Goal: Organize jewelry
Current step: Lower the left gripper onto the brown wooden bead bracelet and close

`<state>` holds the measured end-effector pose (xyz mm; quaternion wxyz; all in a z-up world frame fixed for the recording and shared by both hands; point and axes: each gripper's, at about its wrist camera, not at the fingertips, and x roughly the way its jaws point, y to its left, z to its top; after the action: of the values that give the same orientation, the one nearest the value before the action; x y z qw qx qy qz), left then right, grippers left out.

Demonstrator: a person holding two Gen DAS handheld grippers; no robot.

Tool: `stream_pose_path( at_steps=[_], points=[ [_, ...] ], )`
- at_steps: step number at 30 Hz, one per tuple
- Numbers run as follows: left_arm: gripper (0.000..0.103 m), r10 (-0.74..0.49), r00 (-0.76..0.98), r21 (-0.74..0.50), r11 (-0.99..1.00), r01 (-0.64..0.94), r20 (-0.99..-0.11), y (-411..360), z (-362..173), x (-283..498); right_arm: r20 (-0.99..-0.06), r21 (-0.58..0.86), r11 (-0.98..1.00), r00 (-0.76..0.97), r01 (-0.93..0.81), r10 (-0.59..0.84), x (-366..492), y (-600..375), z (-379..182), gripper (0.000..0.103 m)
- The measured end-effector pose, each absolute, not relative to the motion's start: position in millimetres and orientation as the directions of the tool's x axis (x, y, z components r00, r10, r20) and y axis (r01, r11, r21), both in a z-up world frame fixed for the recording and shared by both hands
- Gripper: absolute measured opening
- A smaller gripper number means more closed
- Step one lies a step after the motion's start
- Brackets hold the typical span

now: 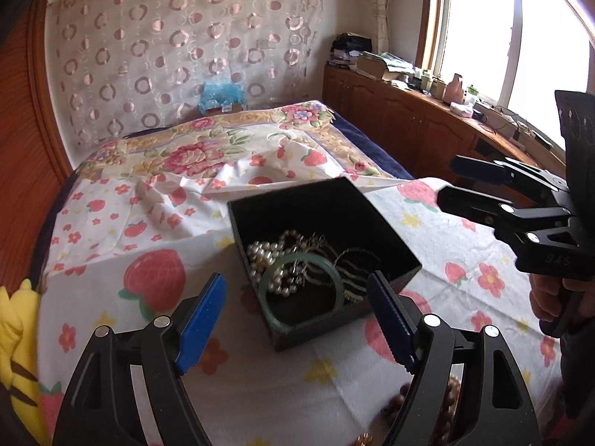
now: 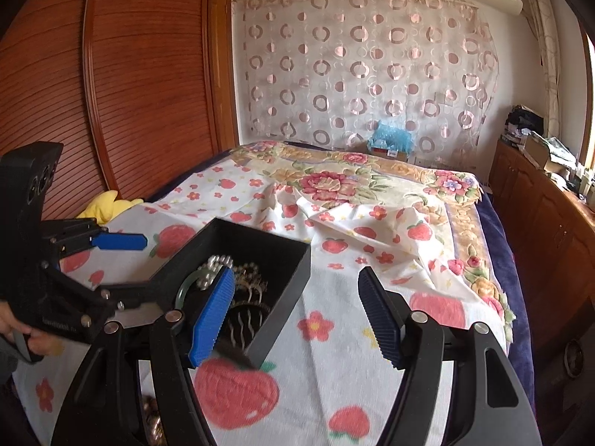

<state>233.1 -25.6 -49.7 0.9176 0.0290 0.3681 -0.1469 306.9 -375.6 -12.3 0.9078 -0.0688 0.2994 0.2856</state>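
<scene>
An open black box [image 1: 372, 223] sits on the strawberry-print cloth [image 1: 148, 223] on a bed. Inside lie a pearl strand [image 1: 264, 256], a green bangle [image 1: 297, 260] and silver chains [image 1: 353, 271]. My left gripper [image 1: 297, 319] hovers open just short of the box's near corner, with nothing between its blue pads. In the right wrist view my right gripper [image 2: 297, 316] is open and empty beside the box [image 2: 293, 260], its left pad [image 2: 214, 316] over the box's edge. Brown wooden beads [image 1: 450, 394] lie on the cloth under my left gripper.
A yellow plush toy [image 1: 18, 334] lies at the bed's left edge by a wooden wardrobe [image 2: 130, 93]. A floral blanket [image 1: 193, 156] covers the far bed. A cluttered wooden cabinet [image 1: 409, 111] runs under the window at right. A person's hand [image 2: 11, 323] holds the left gripper's handle.
</scene>
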Motion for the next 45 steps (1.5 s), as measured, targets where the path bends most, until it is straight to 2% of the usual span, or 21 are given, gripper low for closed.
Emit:
stream_pose_path(
  at_steps=[12,25,27,29,32,36,38,45],
  points=[
    [0.075,-0.281,0.639,-0.104,0.948,0.301,-0.716,-20.2,-70.7,196.5,-0.655,0.07,0.844,0.614,-0.532,0.441,255.0,-390.1,-45.9,0.071],
    [0.075,-0.297,0.583,-0.102,0.933,0.344,-0.756,-47.7,-92.3,148.1,-0.674,0.102,0.859,0.6,-0.502,0.43,209.9,-399.1,-65.4,0.071],
    [0.071,-0.314,0.574,-0.112,0.927,0.359,-0.757,-51.3,-94.5,142.0,-0.676,0.097,0.859,0.601,-0.502,0.427,203.9,-399.9,-66.9,0.071],
    [0.06,-0.333,0.555,-0.126,0.917,0.379,-0.762,-57.0,-98.1,134.2,-0.675,0.095,0.86,0.603,-0.501,0.425,198.9,-401.6,-67.9,0.071],
    [0.051,-0.341,0.548,-0.126,0.912,0.391,-0.764,-62.2,-102.0,124.9,-0.671,0.101,0.865,0.608,-0.492,0.424,190.3,-404.7,-69.0,0.071],
    [0.045,-0.343,0.549,-0.127,0.911,0.393,-0.762,-66.5,-100.9,119.4,-0.666,0.11,0.864,0.609,-0.491,0.431,179.5,-407.8,-69.3,0.071],
    [0.034,-0.336,0.545,-0.118,0.911,0.395,-0.768,-69.7,-101.8,119.6,-0.664,0.112,0.863,0.608,-0.493,0.434,174.0,-408.4,-70.3,0.071],
    [0.031,-0.292,0.544,-0.06,0.913,0.403,-0.786,-77.0,-104.3,129.4,-0.655,0.107,0.859,0.614,-0.501,0.439,161.0,-410.5,-70.3,0.071]
  ],
)
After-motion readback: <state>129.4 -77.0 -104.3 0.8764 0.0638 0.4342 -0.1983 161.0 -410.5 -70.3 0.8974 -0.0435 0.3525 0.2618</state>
